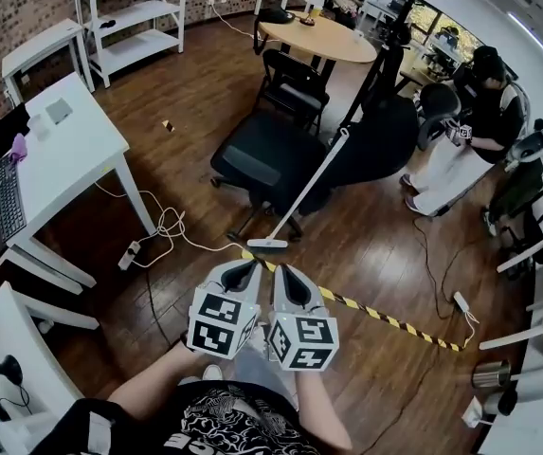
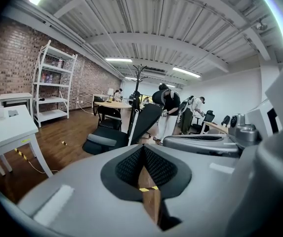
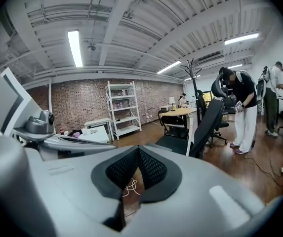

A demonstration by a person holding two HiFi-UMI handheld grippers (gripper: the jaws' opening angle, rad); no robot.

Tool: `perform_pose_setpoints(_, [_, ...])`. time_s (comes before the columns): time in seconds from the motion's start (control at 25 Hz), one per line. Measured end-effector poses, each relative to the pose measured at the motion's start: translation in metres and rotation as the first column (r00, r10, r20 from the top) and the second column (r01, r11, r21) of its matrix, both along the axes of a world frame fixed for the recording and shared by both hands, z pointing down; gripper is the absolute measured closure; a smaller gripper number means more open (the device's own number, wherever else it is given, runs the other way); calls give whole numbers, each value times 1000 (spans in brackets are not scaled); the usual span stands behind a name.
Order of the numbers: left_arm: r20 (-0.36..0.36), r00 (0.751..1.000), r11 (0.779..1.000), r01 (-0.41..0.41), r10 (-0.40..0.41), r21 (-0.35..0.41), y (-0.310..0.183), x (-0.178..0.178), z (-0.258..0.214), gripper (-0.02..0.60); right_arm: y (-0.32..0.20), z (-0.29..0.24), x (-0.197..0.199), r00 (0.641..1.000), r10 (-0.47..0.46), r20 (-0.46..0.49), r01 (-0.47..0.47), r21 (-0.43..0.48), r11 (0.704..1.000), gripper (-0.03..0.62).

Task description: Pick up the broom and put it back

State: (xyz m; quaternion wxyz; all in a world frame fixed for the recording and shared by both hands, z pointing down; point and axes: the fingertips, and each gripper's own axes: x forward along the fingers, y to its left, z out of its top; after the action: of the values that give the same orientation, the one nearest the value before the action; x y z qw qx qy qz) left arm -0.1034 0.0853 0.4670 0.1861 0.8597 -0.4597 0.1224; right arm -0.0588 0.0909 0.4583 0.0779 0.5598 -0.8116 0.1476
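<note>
Left gripper (image 2: pixel 142 148): jaws closed tip to tip with nothing between them. Only floorboards and a strip of striped tape show through the gap behind the tips.
Right gripper (image 3: pixel 139 149): jaws shut and empty. Floor and a bit of pale cable show through the gap behind the pads.
Grippers together: side by side low in the head view, marker cubes nearest the person, tips aimed across the floor toward the broom and well short of it.
Broom (image 1: pixel 305 191): it stands tilted, its flat white head on the wooden floor (image 1: pixel 195 83). The white handle slants up and to the right, leaning on the black office chair (image 1: pixel 257 159).
Broom seen from the grippers: in both gripper views the handle is a pale bar in front of the chair's dark backrest, ahead of the tips and untouched.
Striped tape (image 1: pixel 375 313): a yellow-and-black line on the floor, running from just below the broom head out to the right. It passes between the broom and the grippers.
White table (image 1: pixel 81 150): to the left, carrying a keyboard (image 1: pixel 8 195). A pale cable (image 1: pixel 165 227) loops on the floor beside its leg.
Round table (image 1: pixel 318 38): wooden, farther back behind the chair.
Shelf unit (image 1: pixel 136 17): white, against the brick wall.
Person (image 1: pixel 475 112): standing at the right, in a dark top and pale trousers — well apart from the broom.
</note>
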Motion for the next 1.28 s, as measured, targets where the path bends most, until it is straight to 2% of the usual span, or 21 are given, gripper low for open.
perform_pose_setpoints(0.88, [46,997,998,59,-58,-3,-172,97,-4,577,-175,-11,91,996,-77,40,76,19,997,594])
perform_pose_setpoints(1.28, [69,996,998,63,-62,-11,-203,134,-3,577,-207,-7,128,994,-87,61,87,12,996,594])
